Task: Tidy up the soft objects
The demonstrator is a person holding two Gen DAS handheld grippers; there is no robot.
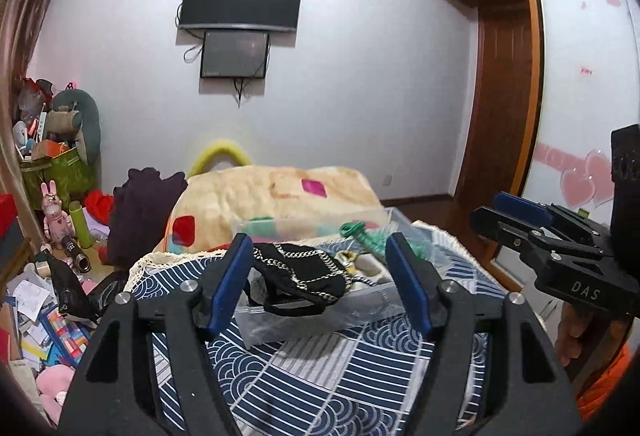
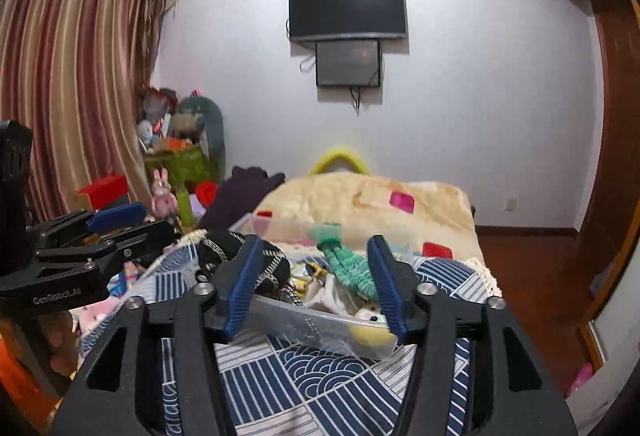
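Note:
A clear plastic bin [image 1: 320, 320] sits on the blue patterned bedspread [image 1: 340, 376]. A black garment with white chain trim [image 1: 304, 276] drapes over its left side; a green knit item [image 1: 368, 236] and pale soft toys lie inside. My left gripper [image 1: 320, 264] is open and empty, held just before the bin. My right gripper [image 2: 316, 272] is open and empty over the bin's [image 2: 320, 328] near edge, with the green knit item [image 2: 348, 264] and the black garment [image 2: 240, 252] between and beside its fingers. Each gripper shows at the edge of the other view.
A cream blanket with coloured patches [image 1: 280, 196] lies beyond the bin. A dark purple garment [image 1: 140, 212] hangs at the bed's left. Toys, papers and a green basket [image 1: 60, 172] clutter the left floor. A wardrobe [image 1: 580, 76] stands right.

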